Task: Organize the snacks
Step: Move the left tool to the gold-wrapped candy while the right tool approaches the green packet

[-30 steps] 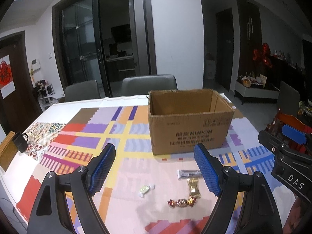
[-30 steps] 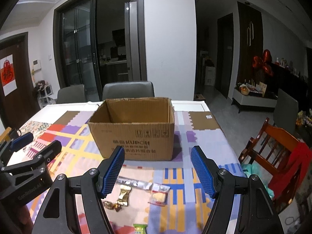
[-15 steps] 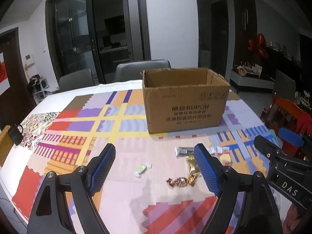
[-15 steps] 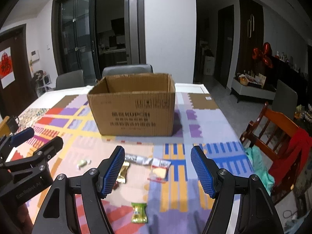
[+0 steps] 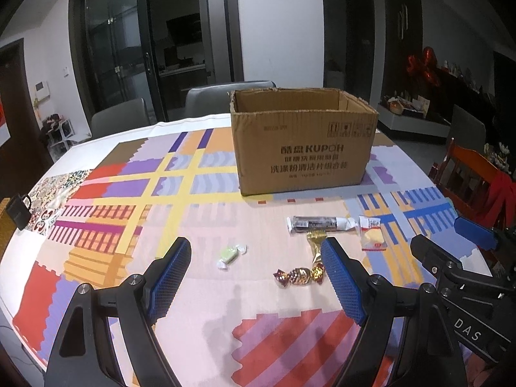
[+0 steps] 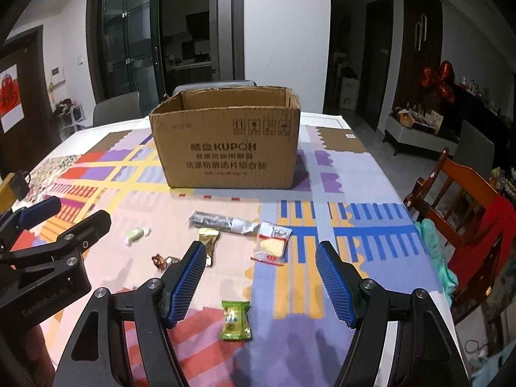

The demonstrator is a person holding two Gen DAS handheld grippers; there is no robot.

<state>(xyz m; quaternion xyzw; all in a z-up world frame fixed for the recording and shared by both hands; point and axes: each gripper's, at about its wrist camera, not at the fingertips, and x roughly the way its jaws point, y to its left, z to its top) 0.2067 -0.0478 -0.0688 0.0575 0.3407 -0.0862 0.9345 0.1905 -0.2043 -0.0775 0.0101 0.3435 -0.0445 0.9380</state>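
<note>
Left gripper (image 5: 254, 269): jaws stand wide apart, nothing between the blue pads, held above the tablecloth (image 5: 106, 213). Right gripper (image 6: 261, 271): jaws likewise wide, empty, above the cloth on the blue-and-orange striped part.

Cardboard box (image 5: 303, 148): upright, open at the top, printed "KUPOH", standing on the far half of the patterned tablecloth. Interior contents cannot be seen from either view.

Snacks, 6 counted, all lying loose on the cloth in front of the box:
- 1 long silver-and-black bar wrapper (image 5: 322, 223), nearest the box, lying crosswise.
- 1 clear packet with red print holding a pale biscuit (image 6: 272, 242), just beside the bar's right end.
- 1 gold packet (image 6: 208, 240), touching the bar's near edge; in the left wrist view it is partly hidden behind the left gripper's right finger.
- 1 twist-wrapped candy in red and gold foil (image 5: 298, 275), near the gold packet's lower end.
- 1 pale green twist-wrapped candy (image 5: 230, 253), apart to the left of the others.
- 1 green square packet (image 6: 236, 320), nearest the right gripper, seen between its fingers.

2 grey chairs (image 5: 225, 98) stand behind the table; 1 wooden chair (image 6: 458, 203) with a red garment stands at the right side.
</note>
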